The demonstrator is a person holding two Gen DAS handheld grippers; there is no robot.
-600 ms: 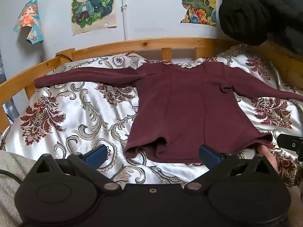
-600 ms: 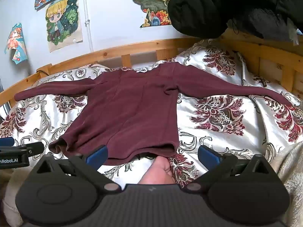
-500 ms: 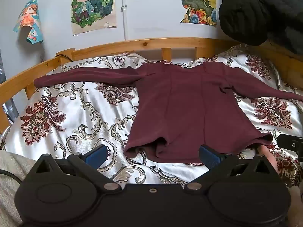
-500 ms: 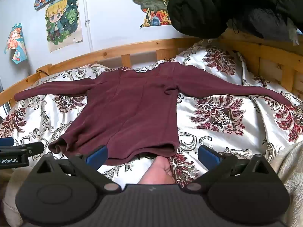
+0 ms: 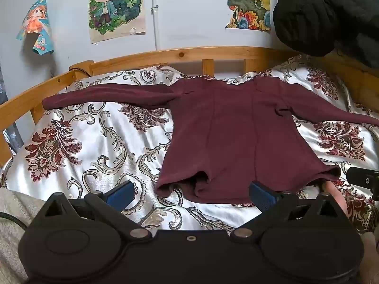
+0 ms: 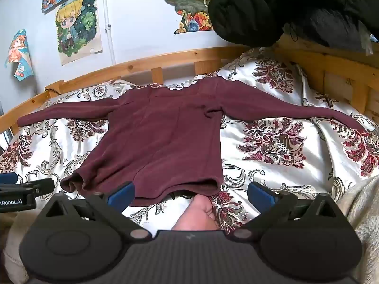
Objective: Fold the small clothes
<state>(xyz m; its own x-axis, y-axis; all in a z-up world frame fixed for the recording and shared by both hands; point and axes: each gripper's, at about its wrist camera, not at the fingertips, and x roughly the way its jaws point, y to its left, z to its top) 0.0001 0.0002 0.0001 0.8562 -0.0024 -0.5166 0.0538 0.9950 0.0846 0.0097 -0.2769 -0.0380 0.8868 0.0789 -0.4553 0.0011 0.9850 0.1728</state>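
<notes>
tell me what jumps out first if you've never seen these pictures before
The maroon long-sleeved top stands out first: it lies flat in the middle of the bed with both sleeves stretched out sideways, dark against the shiny white bedspread with its red floral pattern. Behind it, cartoon posters hang on the pale wall above the wooden bed rail, and a bulky black jacket fills the upper right corner.

A maroon long-sleeved top [image 5: 236,132] lies flat and unfolded on the bed, collar at the far end, hem near and slightly rumpled. Both sleeves stretch straight out, one left, one right.
</notes>
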